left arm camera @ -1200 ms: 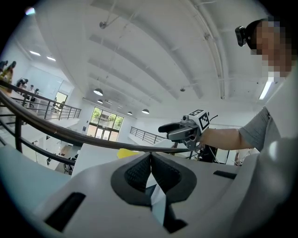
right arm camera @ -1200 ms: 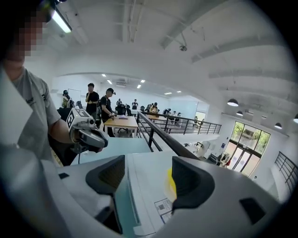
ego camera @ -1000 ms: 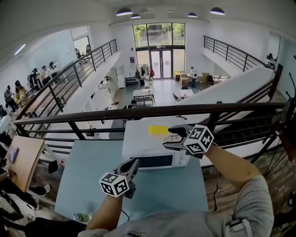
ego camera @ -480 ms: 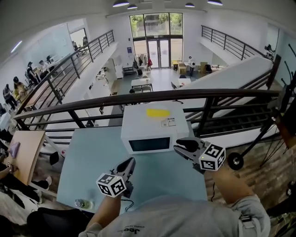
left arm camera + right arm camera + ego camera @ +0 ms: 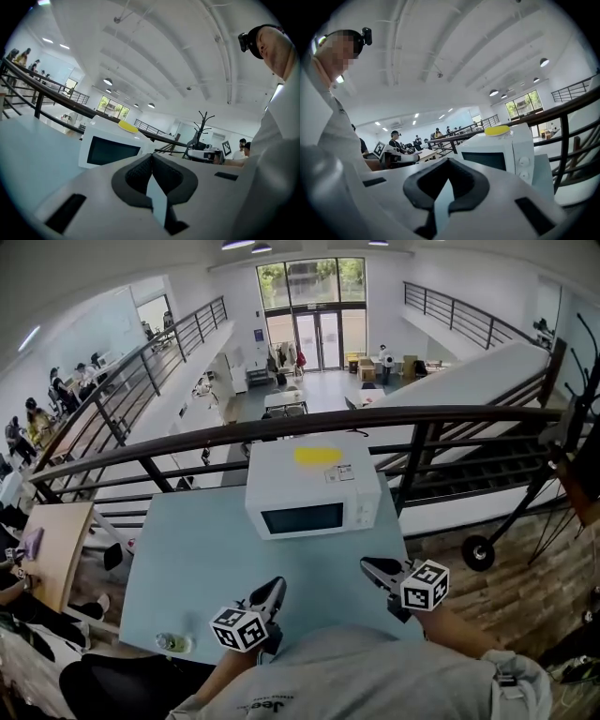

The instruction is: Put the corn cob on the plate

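You see a bright, evenly lit scene: daylight enters through the far glass doors (image 5: 317,334) and round ceiling lamps (image 5: 108,81) add to it. Shadows are soft. Both gripper views bow straight lines strongly and go black at the corners.

A white microwave (image 5: 314,488) stands on the blue table (image 5: 187,577), with a railing (image 5: 450,412) behind.

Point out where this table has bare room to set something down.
Widest bare patch: the table's left half, from the microwave's left side down to the bottle at the near left corner. A bare strip also lies between the microwave's door and the left gripper and right gripper. Crowded: the far middle and the near edge.
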### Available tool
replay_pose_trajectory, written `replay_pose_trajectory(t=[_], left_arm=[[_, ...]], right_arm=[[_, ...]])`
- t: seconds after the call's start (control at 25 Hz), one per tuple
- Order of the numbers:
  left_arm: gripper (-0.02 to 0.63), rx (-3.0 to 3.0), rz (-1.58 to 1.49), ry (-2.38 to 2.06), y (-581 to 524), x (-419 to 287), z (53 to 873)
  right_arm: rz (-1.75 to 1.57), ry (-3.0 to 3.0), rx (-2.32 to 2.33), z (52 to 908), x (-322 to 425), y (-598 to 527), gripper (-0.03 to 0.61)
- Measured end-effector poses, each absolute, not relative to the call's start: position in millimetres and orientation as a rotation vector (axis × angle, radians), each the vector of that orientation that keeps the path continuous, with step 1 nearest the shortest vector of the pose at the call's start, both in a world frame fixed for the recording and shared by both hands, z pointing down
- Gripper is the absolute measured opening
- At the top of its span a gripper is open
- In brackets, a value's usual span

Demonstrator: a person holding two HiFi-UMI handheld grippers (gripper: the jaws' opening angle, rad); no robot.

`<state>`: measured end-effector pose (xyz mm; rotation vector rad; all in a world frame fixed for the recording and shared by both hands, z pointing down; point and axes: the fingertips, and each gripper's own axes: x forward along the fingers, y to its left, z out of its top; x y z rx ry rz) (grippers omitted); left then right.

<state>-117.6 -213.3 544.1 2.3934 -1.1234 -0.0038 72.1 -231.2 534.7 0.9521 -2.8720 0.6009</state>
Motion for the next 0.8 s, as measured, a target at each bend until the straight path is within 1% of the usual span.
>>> replay_pose_trajectory(t=[0.32, 0.52, 0.8], left_arm=[[0.018, 2.397, 0.028, -1.103, -200.0, -110.6, 548.0], [0.018, 2.396, 0.039, -1.091, -194.4, -104.1, 550.8], [0.018, 2.396, 0.030, -1.118, -194.2, -108.7, 543.6]], right_arm=[[0.742, -2.853, 0.897, 556.2, 51.7, -205.9, 0.017], [0.688, -2.810, 0.812, 573.6, 34.5, -182.9, 0.017], [0.646, -2.822, 0.803, 564.4, 36.5, -186.1, 0.016]])
